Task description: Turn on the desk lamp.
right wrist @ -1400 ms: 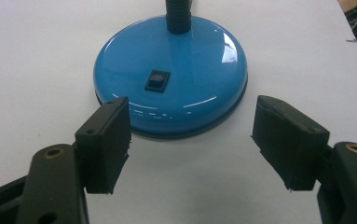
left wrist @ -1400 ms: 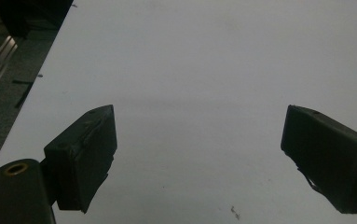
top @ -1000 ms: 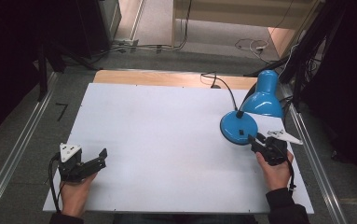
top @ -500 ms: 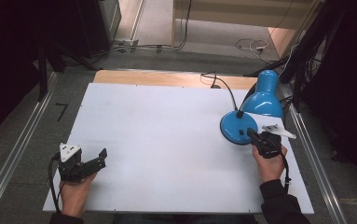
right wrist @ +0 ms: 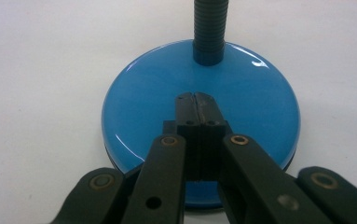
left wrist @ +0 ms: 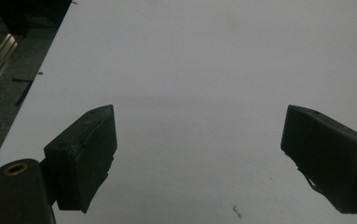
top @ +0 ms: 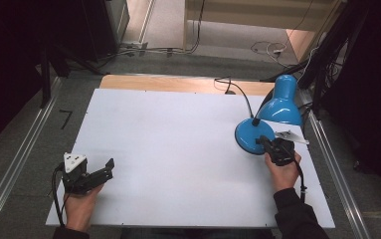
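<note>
Landmark: the blue lamp base (top: 253, 136), a round glossy disc sitting near the right edge of the white table (top: 178, 149).

High view: the right gripper (top: 270, 146) is held in the right hand (top: 282, 172) just at the near-right rim of the lamp base, tips over the disc. From this height I cannot tell how its jaws stand. The lamp shade (top: 281, 102) leans beyond and right of the base, out toward the table's right edge. A black cable (top: 240, 94) runs from the base toward the far edge, where a bare wooden strip (top: 178, 83) shows.

Right gripper view: this settles what the high view leaves unclear. The right gripper (right wrist: 195, 97) has its jaws pressed flat together with nothing between them, tips over the top face of the lamp base (right wrist: 143, 107), short of the ribbed black neck (right wrist: 209, 32). Whether the tips touch the disc cannot be told.

Left gripper (top: 109, 165): well apart from the base, far to its left by the near-left corner, in the left hand (top: 81, 206). Left gripper view: the left gripper (left wrist: 199, 135) has jaws spread wide, empty, with bare table between them and the table's left edge just beyond the left jaw.

Room: the whole stretch of table left of the base is bare. To its right, little table remains before the edge and the metal rail (top: 332, 169).
</note>
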Tool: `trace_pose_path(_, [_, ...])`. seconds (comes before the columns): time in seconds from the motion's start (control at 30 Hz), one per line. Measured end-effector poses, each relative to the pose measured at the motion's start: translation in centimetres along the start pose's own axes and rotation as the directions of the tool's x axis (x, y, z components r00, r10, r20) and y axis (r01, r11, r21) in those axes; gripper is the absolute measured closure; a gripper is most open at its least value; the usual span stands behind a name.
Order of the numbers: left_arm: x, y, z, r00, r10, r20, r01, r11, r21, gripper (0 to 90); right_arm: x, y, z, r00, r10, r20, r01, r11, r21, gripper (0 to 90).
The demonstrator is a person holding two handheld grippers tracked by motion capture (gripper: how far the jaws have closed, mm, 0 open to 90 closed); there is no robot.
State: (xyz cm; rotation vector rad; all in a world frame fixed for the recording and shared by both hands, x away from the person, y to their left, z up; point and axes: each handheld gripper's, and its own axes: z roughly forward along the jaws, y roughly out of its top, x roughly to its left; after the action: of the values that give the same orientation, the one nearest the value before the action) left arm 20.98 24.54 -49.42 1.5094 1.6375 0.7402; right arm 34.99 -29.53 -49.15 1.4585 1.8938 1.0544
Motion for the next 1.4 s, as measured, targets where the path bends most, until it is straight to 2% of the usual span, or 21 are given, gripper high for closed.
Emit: trace_pose_path(1.4, [0.05,0.01,-0.11,1.0,-0.001,0.001,0.001,1.0,-0.003,10.9,0.3,-0.07,0.69,0.9998,-0.018,0.005,0.018,1.0,0.021,87.7])
